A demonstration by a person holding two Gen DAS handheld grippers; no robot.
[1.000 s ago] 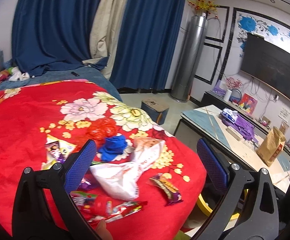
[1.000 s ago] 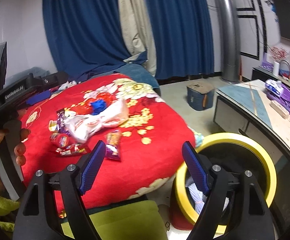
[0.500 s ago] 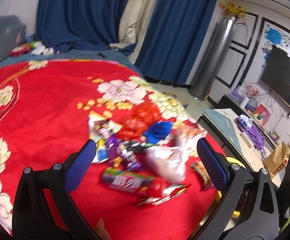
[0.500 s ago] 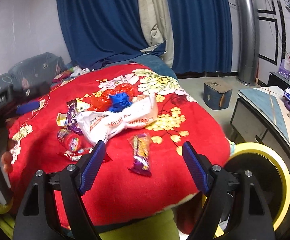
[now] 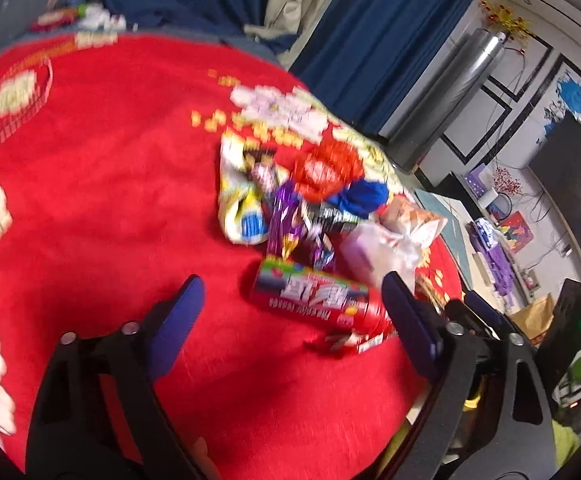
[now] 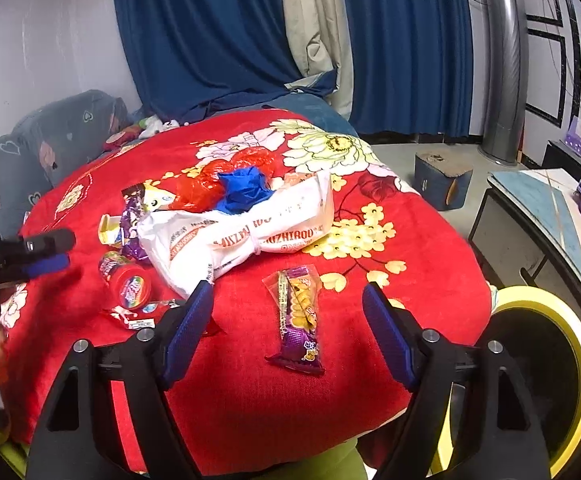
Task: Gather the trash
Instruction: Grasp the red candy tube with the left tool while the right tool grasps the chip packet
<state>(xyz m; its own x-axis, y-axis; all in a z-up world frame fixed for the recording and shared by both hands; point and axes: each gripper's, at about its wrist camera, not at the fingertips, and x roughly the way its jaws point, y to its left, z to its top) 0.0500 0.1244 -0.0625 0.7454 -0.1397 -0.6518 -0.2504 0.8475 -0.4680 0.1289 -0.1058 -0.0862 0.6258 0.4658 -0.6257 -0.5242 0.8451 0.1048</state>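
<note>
Two blue-padded fingers of the left gripper (image 5: 290, 300) stand spread wide above the red floral blanket (image 5: 102, 184), grasping nothing. In this blurred left wrist view a red snack canister (image 5: 314, 300) lies on its side between the fingertips, nearer the right one, long axis running left to right with the lid end lower right; its white lettering is too smeared to read. Past it sits a heap of wrappers: a purple foil packet (image 5: 290, 224), a red plastic bag (image 5: 326, 168) and a blue one (image 5: 362, 196).

In the right wrist view the right gripper (image 6: 286, 316) is likewise released, fingers wide apart, with a purple biscuit packet (image 6: 298, 320) lying flat between them, long axis pointing away from the camera. Beyond it a knotted white bag (image 6: 242, 236) shows partial print reading "UZHIROU". The canister (image 6: 128, 284) lies left, lid toward the camera. A yellow-rimmed bin (image 6: 546, 360) stands beside the bed at lower right.
</note>
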